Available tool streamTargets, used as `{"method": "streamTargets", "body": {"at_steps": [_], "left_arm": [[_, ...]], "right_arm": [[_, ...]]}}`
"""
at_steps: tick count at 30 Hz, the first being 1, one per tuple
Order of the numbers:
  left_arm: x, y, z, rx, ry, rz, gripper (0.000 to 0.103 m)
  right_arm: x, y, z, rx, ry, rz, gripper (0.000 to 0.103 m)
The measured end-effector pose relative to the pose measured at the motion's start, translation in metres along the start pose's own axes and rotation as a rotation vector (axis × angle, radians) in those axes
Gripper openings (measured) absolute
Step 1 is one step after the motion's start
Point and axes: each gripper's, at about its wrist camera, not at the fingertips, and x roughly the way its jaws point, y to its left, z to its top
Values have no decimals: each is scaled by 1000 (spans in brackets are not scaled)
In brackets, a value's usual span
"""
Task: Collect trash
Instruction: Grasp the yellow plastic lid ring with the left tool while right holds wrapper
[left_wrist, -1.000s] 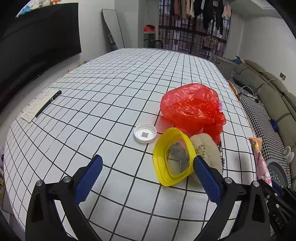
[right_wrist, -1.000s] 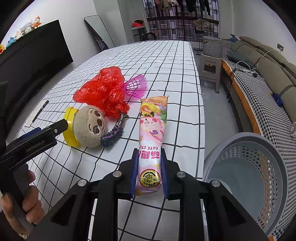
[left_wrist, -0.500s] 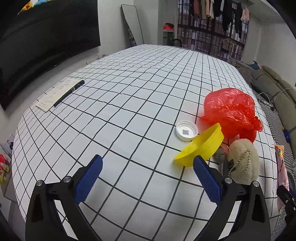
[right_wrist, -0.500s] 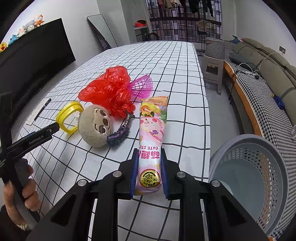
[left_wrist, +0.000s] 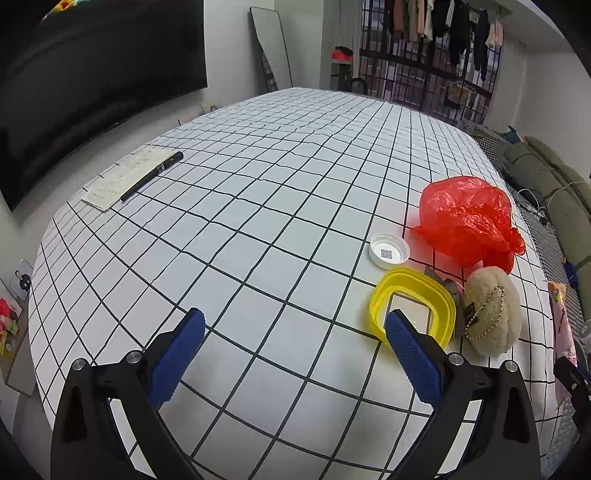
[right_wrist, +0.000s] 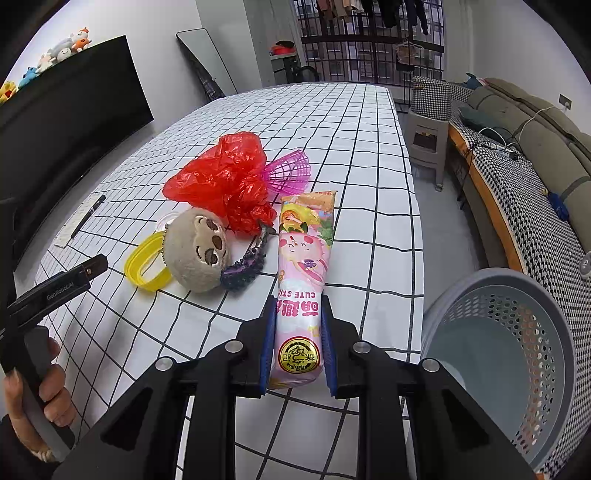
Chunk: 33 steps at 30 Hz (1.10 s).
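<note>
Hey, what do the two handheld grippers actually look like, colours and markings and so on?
Both are black plastic with angular, triangulated finger arms and silver bolts. The left gripper has blue textured pads; the right gripper has blue pads too. Seen from the right wrist, the left one's body carries white "GenRobot.AI" lettering, and a bare hand grips its handle.

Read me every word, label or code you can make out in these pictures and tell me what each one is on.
"CUTE ST…", upside down and cut off by the finger, on the pink snack packet held in the right tongs.
"GenRobot.AI" on the left tongs' body.
Large Chinese characters and a gold seal on the packet: present, not clearly readable.
QR code inside the white cap: no readable text.
Paper sheet under the pen: print too small.
</note>
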Motion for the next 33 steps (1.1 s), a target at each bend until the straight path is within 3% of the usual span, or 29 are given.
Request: {"method": "streamTargets", "body": {"at_steps": [11,19,33], "left_arm": [[5,-30,-9,70,74,-117,96],[14,-51,-11,193,109,-151,96],[45,-63,-1,243,186,-176,96]], "right_arm": [[-2,-2,0,6,-3,3,22],[-3,-10,1,33,-11,-3,22],[4,-15,5,49,-5,-2,22]]}}
